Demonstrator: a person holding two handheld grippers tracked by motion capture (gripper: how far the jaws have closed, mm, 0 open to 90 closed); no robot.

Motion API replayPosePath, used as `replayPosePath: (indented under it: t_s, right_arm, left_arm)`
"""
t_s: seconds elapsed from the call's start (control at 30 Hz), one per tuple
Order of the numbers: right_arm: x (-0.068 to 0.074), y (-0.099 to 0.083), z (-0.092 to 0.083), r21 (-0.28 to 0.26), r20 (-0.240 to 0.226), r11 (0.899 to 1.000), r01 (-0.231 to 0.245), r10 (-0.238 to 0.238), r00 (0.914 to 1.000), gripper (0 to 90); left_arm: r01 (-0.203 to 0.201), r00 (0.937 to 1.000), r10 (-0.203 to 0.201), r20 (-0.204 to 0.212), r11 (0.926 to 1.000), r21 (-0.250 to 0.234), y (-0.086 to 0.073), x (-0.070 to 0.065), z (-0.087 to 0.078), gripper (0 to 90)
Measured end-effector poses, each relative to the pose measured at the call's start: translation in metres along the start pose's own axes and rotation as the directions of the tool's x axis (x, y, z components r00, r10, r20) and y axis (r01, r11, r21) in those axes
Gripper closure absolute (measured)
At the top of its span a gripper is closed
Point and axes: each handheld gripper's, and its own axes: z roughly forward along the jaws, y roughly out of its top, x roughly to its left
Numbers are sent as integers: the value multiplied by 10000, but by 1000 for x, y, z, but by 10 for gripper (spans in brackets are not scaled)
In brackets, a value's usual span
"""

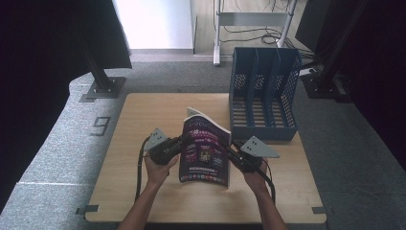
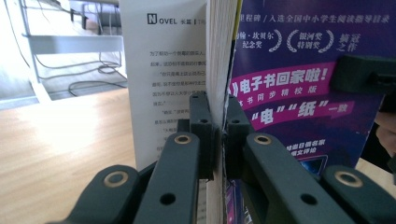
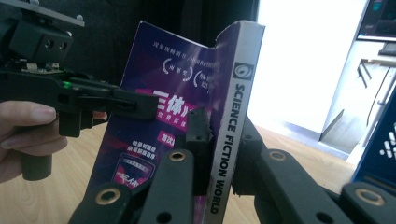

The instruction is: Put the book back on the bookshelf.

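A thick paperback magazine (image 1: 206, 153) with a purple cover is held upright over the middle of the table. Its cover faces the person. My left gripper (image 1: 184, 140) is shut on its left edge; in the left gripper view the pads (image 2: 201, 122) pinch the page block (image 2: 219, 56) and the purple cover (image 2: 289, 84). My right gripper (image 1: 226, 144) is shut on its right edge. In the right gripper view its jaws (image 3: 224, 135) clamp the white spine (image 3: 238, 93) printed "SCIENCE FICTION WORLD". The left gripper (image 3: 140, 105) shows across the cover.
A blue file rack (image 1: 263, 96) with three slots stands at the table's far right corner. The wooden table (image 1: 143, 115) has bare room to the left and front. Dark stands and cables lie on the floor beyond.
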Motion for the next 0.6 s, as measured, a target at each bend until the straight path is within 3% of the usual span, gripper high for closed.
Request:
replayPosePath:
  t_s: [0.27, 0.5, 0.6]
  right_arm:
    - [-1, -1, -5, 12, -225, 9999, -156, 156, 9996, 799]
    - [4, 1, -1, -61, -50, 9989, 463, -463, 9989, 798]
    - [2, 1, -3, -191, 74, 9980, 596, -594, 9982, 800]
  left_arm:
    - [-63, 9999, 64, 116, 9999, -104, -5, -1, -8, 850]
    - [177, 9998, -177, 23, 9997, -169, -4, 0, -1, 859]
    - [63, 10000, -63, -32, 9998, -198, 2, -4, 5, 860]
